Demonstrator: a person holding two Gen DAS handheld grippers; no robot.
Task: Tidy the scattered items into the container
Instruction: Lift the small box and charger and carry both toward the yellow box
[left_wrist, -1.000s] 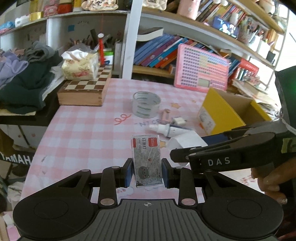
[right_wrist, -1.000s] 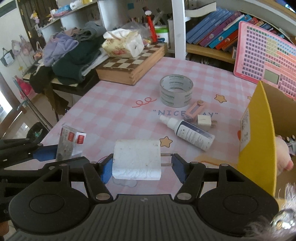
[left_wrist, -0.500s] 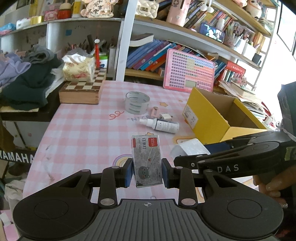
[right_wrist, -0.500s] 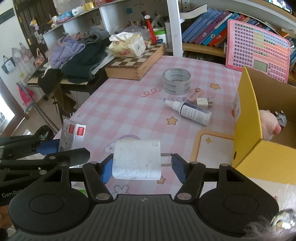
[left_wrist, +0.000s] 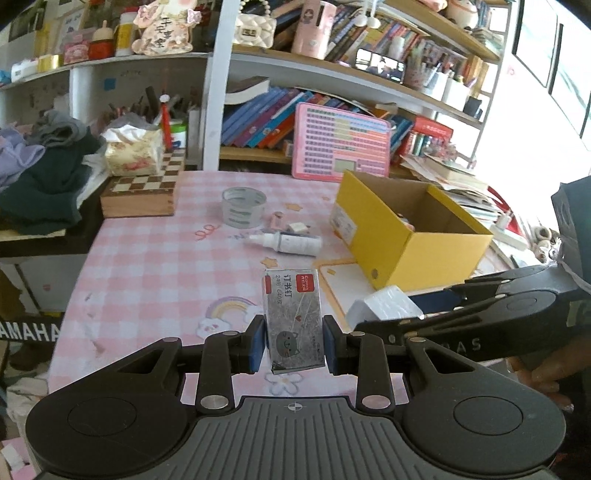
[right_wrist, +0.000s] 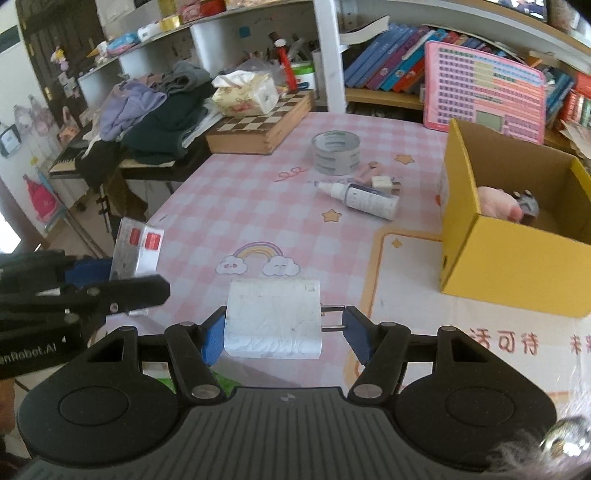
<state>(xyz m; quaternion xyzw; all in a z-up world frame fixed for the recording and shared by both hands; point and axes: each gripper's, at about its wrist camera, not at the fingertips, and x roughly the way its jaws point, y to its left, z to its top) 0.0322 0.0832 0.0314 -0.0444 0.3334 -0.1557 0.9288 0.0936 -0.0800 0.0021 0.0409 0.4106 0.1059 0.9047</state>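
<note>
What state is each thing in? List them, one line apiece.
Left claw: shut on the staple box, held above the table.
Right claw: shut on the white charger, prongs against the right pad.
Yellow box: open, pink toy inside.
Tape roll: lying flat on the table.
Spray bottle: lying on its side.
Small plug: lying on the table behind the bottle.
</note>
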